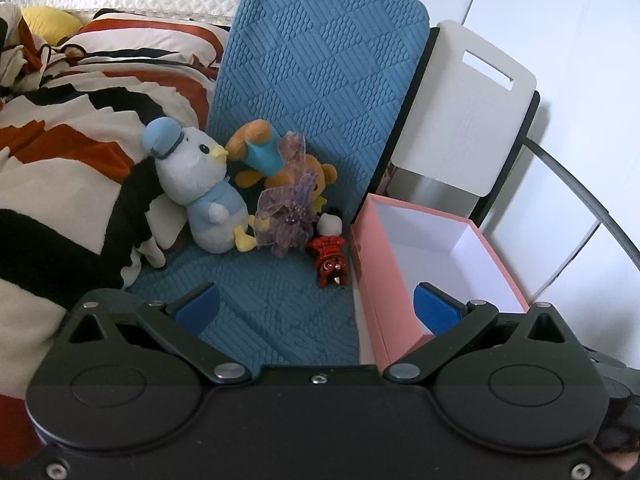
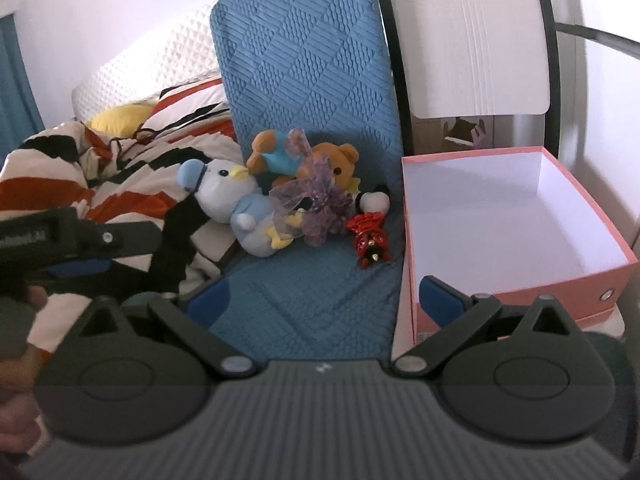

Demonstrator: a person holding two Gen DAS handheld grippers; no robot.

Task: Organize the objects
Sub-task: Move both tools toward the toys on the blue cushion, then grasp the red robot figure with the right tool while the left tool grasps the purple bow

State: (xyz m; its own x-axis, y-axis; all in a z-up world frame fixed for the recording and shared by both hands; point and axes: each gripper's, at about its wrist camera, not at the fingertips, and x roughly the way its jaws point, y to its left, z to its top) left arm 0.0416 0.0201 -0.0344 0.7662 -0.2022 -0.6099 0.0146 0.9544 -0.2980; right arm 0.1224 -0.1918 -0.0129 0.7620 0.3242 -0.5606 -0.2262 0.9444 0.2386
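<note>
A blue-and-white plush duck, a brown bear in a blue shirt, a purple gauze bow and a small red-and-white doll lie together on a blue quilted mat. An open pink box with a white inside stands to their right, holding nothing. My left gripper is open, short of the toys. My right gripper is open, also short of them.
A striped orange, black and white duvet lies left of the mat. A white panel with a slot stands behind the box. The left gripper's body shows at the left edge of the right wrist view.
</note>
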